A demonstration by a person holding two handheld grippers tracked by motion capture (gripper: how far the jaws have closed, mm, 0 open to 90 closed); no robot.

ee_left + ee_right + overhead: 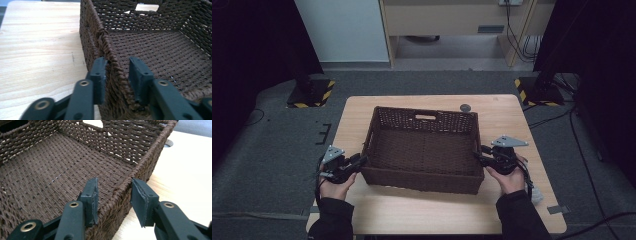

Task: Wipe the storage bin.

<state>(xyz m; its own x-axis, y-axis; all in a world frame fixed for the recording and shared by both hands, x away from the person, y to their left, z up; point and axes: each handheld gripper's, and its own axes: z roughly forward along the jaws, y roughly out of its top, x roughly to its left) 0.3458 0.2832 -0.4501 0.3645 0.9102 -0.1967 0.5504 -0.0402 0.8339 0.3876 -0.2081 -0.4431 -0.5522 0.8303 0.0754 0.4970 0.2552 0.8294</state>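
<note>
Rectangular dark-brown woven wicker basket (424, 150) on pale wooden table (502, 115).

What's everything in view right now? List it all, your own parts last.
Basket: one, dark brown woven, mid-table, nothing inside, handle slot in the far wall.
Table: one, light wood, under the basket.
Round grommet: one, grey, in the tabletop behind the basket's far right corner.
Stand bases: two, black with yellow-black striped edges, on the grey carpet past the table's far corners.
Left claw: one, black, straddling the basket's left wall; outer pad touches the weave, inner pad stands off.
Right claw: one, black, straddling the basket's right wall; both pads look clear of it.
Hands: two, dark sleeves, one on each claw.
</note>
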